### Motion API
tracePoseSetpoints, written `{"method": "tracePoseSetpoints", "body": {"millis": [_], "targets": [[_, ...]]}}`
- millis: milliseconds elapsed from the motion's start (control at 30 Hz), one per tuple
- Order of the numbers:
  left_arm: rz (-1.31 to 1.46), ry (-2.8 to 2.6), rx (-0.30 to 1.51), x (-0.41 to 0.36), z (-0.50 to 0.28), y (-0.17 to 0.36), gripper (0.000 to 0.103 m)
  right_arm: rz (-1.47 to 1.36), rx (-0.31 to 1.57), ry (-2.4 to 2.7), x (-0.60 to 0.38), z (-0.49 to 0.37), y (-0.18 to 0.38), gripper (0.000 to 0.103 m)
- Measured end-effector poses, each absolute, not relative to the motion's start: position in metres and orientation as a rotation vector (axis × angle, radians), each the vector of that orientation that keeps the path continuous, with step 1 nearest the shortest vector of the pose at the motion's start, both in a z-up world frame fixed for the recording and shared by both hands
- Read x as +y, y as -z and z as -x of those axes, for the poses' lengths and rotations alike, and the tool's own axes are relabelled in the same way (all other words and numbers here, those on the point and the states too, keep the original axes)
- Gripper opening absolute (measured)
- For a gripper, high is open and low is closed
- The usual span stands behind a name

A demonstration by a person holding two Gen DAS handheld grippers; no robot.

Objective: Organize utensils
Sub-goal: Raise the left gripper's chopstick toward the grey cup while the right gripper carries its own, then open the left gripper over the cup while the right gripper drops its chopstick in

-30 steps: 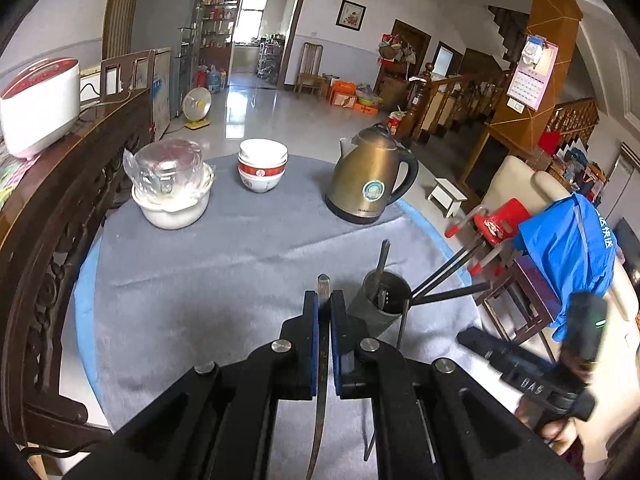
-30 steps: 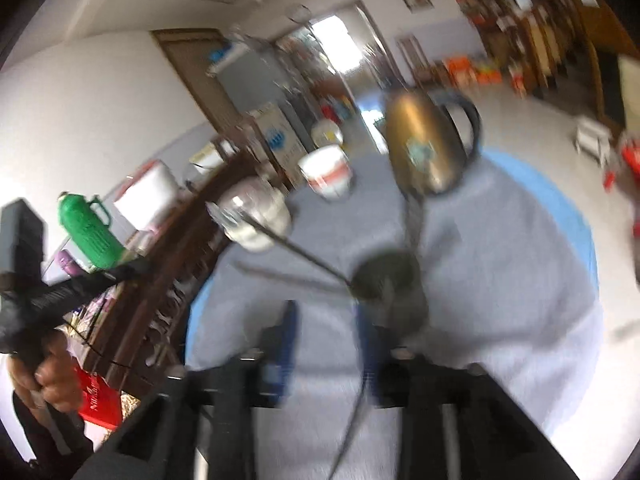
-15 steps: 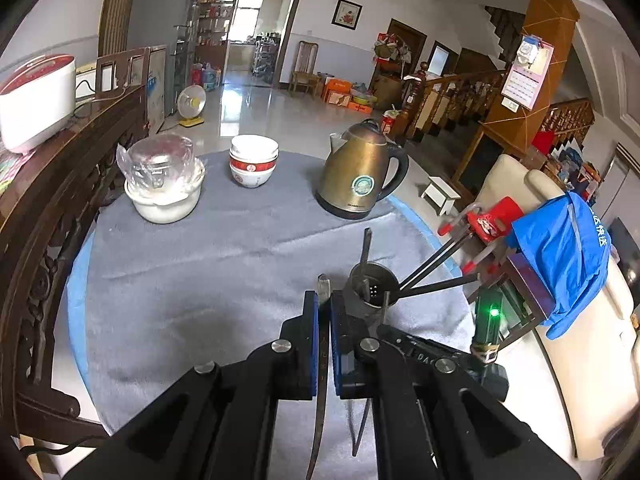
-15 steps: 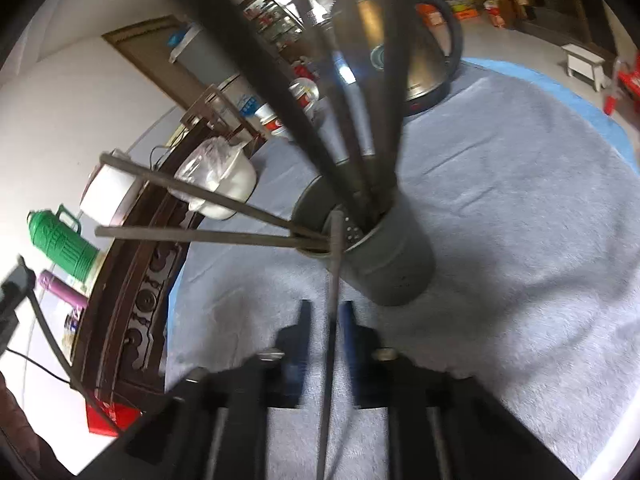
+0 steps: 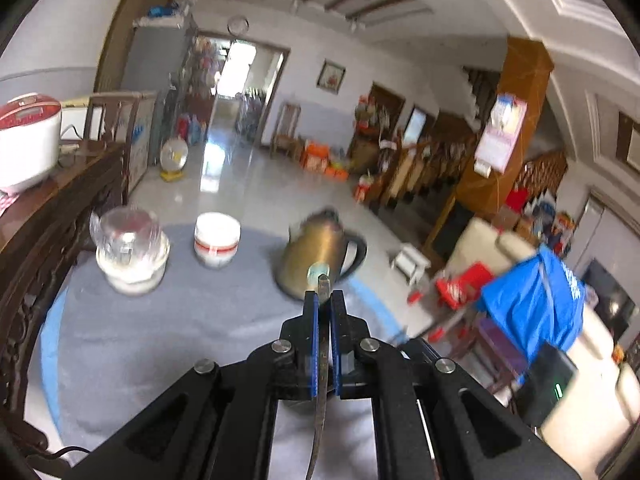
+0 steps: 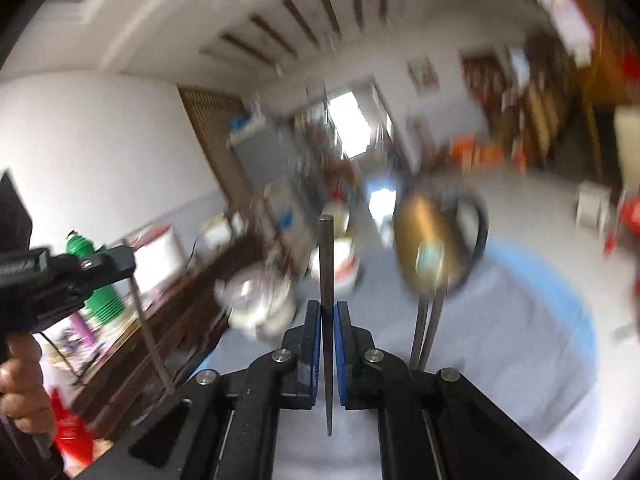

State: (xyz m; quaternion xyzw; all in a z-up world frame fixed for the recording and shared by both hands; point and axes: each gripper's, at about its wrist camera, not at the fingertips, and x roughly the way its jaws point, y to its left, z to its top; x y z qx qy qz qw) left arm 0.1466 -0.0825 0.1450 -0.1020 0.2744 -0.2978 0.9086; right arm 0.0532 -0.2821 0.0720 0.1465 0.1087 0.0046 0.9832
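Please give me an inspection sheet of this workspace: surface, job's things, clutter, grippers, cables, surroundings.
Surface: round table under a grey cloth.
Job's things: one chopstick in the left gripper; another chopstick in the right gripper; two more sticks stand beside it.
Clutter: gold kettle, stacked bowls, wrapped bowl.
Grippers: both shut on chopsticks.
Cables: dark cord at the table edge.
Surroundings: rice cooker, green thermos, blurred hall.

Your left gripper (image 5: 324,300) is clamped on a thin metal utensil (image 5: 322,344) running up between its blue pads. Just beyond the tips stands the brass kettle (image 5: 316,256); farther left, stacked bowls (image 5: 217,246) and a wrapped bowl (image 5: 130,256) on grey cloth (image 5: 180,336).
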Motion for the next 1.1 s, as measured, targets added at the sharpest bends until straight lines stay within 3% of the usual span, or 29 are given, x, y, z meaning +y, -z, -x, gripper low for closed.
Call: {"method": "tracePoseSetpoints", "body": {"millis": [167, 500, 800, 1100], "targets": [[0.255, 0.566, 0.448, -0.102, -0.162, -0.161, 0.006, -0.181, 0.106, 0.087, -0.268, -0.054, -0.086, 0.007], [0.243, 0.424, 0.314, -0.156, -0.195, -0.136, 0.006, -0.193, 0.17, 0.133, -0.277, -0.078, -0.064, 0.007], [0.233, 0.345, 0.442, -0.182, -0.225, -0.072, 0.006, -0.217, 0.25, 0.123, -0.296, -0.068, -0.041, 0.007], [0.116, 0.364, 0.52, -0.193, -0.215, -0.065, 0.008, -0.271, 0.336, 0.081, -0.308, -0.064, -0.027, 0.008]]}}
